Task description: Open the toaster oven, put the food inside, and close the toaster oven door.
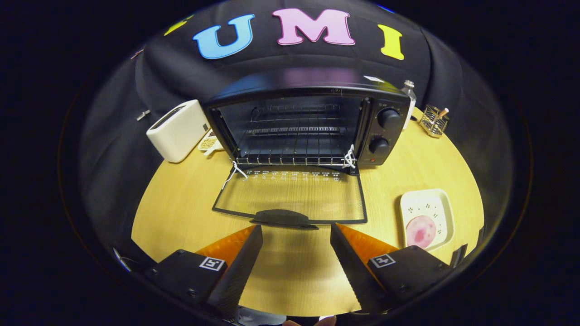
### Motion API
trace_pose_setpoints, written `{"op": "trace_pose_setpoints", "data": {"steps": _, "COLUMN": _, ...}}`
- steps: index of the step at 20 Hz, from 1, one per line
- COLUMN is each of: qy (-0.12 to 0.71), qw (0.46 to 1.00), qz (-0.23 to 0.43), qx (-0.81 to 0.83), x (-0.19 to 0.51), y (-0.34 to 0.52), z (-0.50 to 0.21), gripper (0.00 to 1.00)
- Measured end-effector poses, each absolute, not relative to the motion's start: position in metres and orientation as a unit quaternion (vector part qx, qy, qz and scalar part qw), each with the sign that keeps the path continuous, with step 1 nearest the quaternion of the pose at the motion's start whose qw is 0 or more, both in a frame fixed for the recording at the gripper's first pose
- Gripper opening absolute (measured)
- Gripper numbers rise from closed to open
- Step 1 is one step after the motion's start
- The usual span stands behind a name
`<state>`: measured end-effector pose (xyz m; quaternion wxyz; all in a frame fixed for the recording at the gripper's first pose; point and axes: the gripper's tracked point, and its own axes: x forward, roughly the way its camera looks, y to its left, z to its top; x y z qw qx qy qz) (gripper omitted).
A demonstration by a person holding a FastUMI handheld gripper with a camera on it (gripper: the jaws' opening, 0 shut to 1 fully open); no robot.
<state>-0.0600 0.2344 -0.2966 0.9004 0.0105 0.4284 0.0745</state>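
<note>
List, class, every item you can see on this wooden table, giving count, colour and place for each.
Black toaster oven: one, table's middle, glass door open flat toward the fingers.
White pop-up toaster: one, beside the oven's hinge-free far side, opposite its knobs.
Cream square plate: one, on the knob side, holding a pink round food slice.
Wire holder: one, metallic, behind the oven's knob side.
Gripper: one, black-orange fingers open, empty, just short of the door handle.

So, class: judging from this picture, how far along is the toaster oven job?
Done: the toaster oven is open, its glass door folded flat on the table. In hand: nothing; the claw is open and empty, just short of the door handle. Left: move the pink food from its plate onto the rack, then close the door.
</note>
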Motion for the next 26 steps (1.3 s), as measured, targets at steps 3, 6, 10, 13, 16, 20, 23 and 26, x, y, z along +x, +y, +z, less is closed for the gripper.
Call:
{"op": "trace_pose_setpoints", "data": {"steps": 3, "qy": 0.415, "qw": 0.905, "qz": 0.094, "qx": -0.005, "x": -0.066, "y": 0.198, "z": -0.275, "gripper": 1.0}}
{"op": "trace_pose_setpoints", "data": {"steps": 6, "qy": 0.417, "qw": 0.903, "qz": 0.103, "qx": -0.003, "x": -0.074, "y": 0.154, "z": -0.26, "gripper": 1.0}}
{"op": "trace_pose_setpoints", "data": {"steps": 10, "qy": 0.45, "qw": 0.885, "qz": 0.118, "qx": 0.011, "x": -0.083, "y": 0.093, "z": -0.257, "gripper": 1.0}}
{"op": "trace_pose_setpoints", "data": {"steps": 13, "qy": 0.466, "qw": 0.877, "qz": 0.112, "qx": 0.012, "x": -0.079, "y": 0.042, "z": -0.258, "gripper": 1.0}}
{"op": "trace_pose_setpoints", "data": {"steps": 16, "qy": 0.488, "qw": 0.867, "qz": 0.092, "qx": 0.03, "x": -0.067, "y": -0.005, "z": -0.27, "gripper": 1.0}}
{"op": "trace_pose_setpoints", "data": {"steps": 20, "qy": 0.541, "qw": 0.837, "qz": 0.061, "qx": 0.063, "x": -0.055, "y": -0.051, "z": -0.301, "gripper": 0.99}}
{"op": "trace_pose_setpoints", "data": {"steps": 23, "qy": 0.578, "qw": 0.813, "qz": 0.04, "qx": 0.061, "x": -0.046, "y": -0.079, "z": -0.334, "gripper": 0.99}}
{"op": "trace_pose_setpoints", "data": {"steps": 26, "qy": 0.609, "qw": 0.79, "qz": 0.033, "qx": 0.065, "x": -0.041, "y": -0.092, "z": -0.361, "gripper": 0.96}}
